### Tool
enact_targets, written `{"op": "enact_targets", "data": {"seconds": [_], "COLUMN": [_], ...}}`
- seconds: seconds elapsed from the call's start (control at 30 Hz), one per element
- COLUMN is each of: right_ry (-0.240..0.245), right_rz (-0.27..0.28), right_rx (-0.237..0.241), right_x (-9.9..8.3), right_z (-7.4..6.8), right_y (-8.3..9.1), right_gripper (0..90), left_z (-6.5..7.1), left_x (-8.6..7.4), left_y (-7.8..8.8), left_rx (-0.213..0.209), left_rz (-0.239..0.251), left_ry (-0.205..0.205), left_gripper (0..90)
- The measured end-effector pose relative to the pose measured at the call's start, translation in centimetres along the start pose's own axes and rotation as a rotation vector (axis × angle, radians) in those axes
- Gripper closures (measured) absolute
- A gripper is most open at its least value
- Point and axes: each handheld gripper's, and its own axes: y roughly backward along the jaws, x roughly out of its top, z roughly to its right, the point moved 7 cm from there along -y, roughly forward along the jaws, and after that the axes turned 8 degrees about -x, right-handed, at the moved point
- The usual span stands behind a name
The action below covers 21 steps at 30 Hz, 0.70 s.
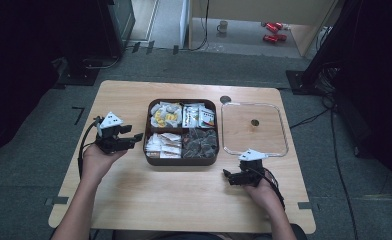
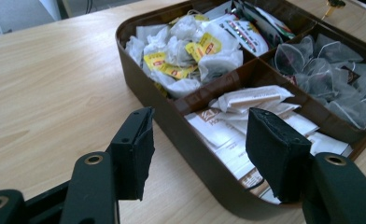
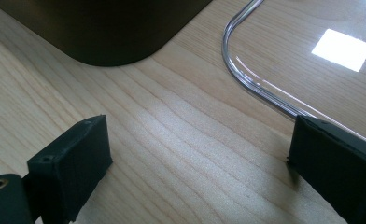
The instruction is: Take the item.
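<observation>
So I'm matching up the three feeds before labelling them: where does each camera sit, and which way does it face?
High view: above the person's side, looking forward and down on the table; both forearms, left tool and right tool show.
Left gripper view: rides the left tool, facing the brown box of tea bags; its two jaws show, apart.
Right gripper view: rides the right tool, low over the table, facing the clear lid; its jaws show, apart.
Shared: the box and the table appear in all three.
</observation>
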Motion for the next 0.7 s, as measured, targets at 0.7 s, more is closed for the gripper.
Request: {"op": "enact_targets", "data": {"seconds": [0.7], "right_ry": [0.0], "right_rz": [0.002], "right_rx": [0.001], "right_x": [0.0], "right_z": [0.0], "right_y": [0.0], "right_gripper": [5.5], "left_z": [2.8], "left_x": [1.7], "left_y": [-4.2], "left_rx": [-0.071], "left_rz": [-0.047], "left_ry": [-0.087], "left_gripper": [44.9]}}
